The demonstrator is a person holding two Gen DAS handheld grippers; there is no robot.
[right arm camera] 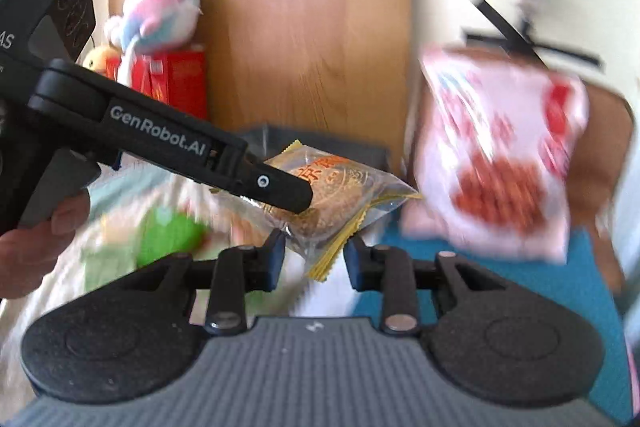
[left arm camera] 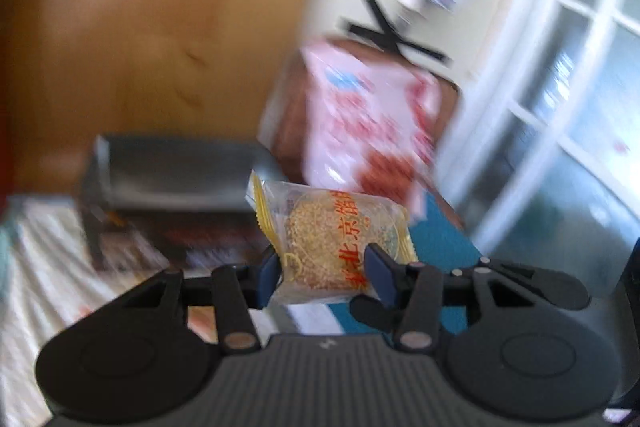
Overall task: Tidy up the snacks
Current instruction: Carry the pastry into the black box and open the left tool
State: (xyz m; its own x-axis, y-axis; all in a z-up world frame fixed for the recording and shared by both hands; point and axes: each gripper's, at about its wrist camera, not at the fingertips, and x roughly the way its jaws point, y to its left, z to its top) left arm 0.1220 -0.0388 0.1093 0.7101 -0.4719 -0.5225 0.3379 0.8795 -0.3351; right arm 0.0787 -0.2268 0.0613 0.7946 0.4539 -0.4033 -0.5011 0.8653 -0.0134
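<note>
The left gripper (left arm camera: 322, 273) has the goods: a clear plastic snack packet with yellow crimped edges, red Chinese lettering and a round sesame-crusted cake inside (left arm camera: 334, 243) sits clamped between its blue-padded fingers (left arm camera: 267, 277), the pads pressing into the wrapper from both sides at a middling width, and the packet is up off the surface, tilted. Over on the right wrist view the same packet (right arm camera: 340, 195) hangs in mid-air, pinched by the black fingers of the left gripper (right arm camera: 288, 193), which reaches in from the left with a hand (right arm camera: 36, 235) behind it. The right gripper (right arm camera: 314, 259) is right underneath, jaws parted narrowly, and one yellow crimped corner of the packet dips down between its fingers (right arm camera: 276, 251); the pads do not press on it (there is daylight on either side). Behind, a large pink-and-white snack bag printed with red pieces (right arm camera: 504, 155) stands blurred against a brown chair back, above a teal cushion (right arm camera: 500, 283). A dark grey open box (left arm camera: 176, 175) sits on the pale patterned cloth (left arm camera: 44, 267) in front of a wooden panel (left arm camera: 160, 27), and a pastel plush toy (right arm camera: 160, 15) perches on red cartons (right arm camera: 176, 79) further left
</note>
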